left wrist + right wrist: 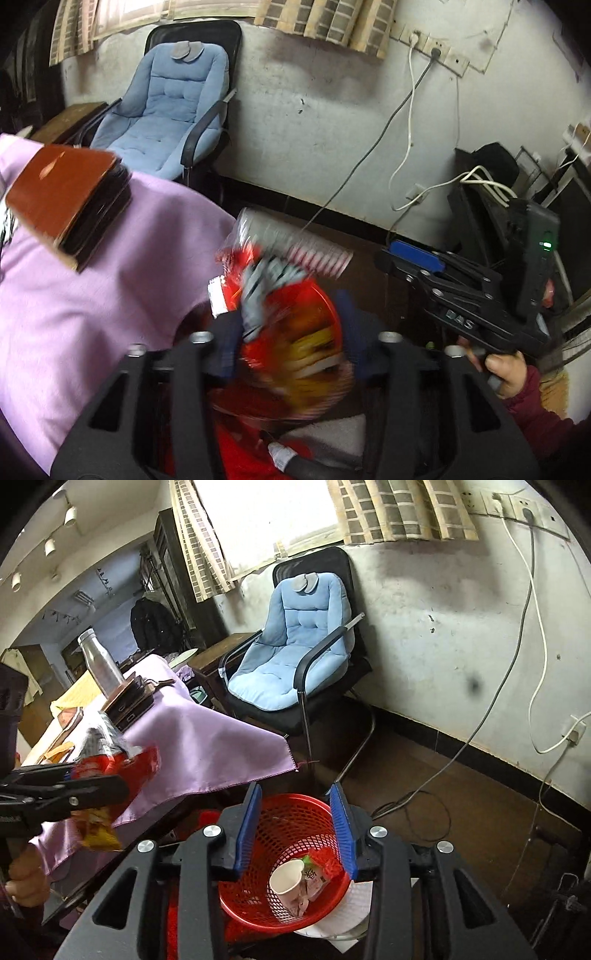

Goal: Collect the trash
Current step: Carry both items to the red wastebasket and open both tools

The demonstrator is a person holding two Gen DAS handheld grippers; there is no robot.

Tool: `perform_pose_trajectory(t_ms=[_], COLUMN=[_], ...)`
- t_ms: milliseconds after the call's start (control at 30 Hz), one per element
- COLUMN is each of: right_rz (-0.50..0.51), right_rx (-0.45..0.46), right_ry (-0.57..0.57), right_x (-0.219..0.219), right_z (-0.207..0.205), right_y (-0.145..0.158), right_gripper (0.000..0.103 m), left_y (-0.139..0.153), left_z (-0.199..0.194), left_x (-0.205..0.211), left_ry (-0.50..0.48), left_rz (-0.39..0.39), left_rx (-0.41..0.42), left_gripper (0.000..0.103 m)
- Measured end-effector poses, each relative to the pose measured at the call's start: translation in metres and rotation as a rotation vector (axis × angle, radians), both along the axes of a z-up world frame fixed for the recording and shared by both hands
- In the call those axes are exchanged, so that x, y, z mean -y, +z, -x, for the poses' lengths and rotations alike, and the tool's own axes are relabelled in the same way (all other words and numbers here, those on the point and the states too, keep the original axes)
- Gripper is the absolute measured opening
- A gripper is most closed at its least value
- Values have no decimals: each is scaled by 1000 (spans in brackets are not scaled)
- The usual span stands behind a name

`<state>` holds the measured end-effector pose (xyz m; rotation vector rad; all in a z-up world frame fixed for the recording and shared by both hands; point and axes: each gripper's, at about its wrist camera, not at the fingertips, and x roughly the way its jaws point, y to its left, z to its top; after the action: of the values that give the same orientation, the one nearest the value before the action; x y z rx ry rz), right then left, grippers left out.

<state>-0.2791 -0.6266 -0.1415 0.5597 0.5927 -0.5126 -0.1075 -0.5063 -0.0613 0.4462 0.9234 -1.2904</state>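
From the left wrist cam, the left gripper (291,332) has its jaws partly apart with a crinkly red-and-yellow snack wrapper (284,325) blurred between them, and I can't tell if the pads actually press it, right off the hanging edge of the soft lilac cloth (92,302) on the worktop. Right wrist cam: the right gripper (301,830) has its ribbed blue jaws narrowly apart and empty above the round red mesh basket (258,897), which holds a paper cup (286,880) and a small carton, with bare brown floor (461,794) open toward the scuffed wall.
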Motion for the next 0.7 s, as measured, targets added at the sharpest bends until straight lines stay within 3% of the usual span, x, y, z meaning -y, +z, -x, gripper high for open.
perform_pose_trajectory(t_ms=[100, 133, 467, 700], right_rz=[-6, -6, 19, 79], right_rx=[6, 9, 27, 48], right_ry=[0, -1, 21, 78], right_x=[1, 1, -12, -36], right_z=[3, 4, 0, -14], right_y=[-1, 0, 13, 41], right_gripper=[38, 38, 40, 47], left_y=[2, 4, 27, 46], left_z=[2, 1, -25, -49], left_x=[4, 2, -33, -79], left_ry=[17, 24, 134, 239], left_rz=[15, 21, 69, 109], left_rx=[25, 32, 66, 98], left_gripper=[84, 86, 90, 93])
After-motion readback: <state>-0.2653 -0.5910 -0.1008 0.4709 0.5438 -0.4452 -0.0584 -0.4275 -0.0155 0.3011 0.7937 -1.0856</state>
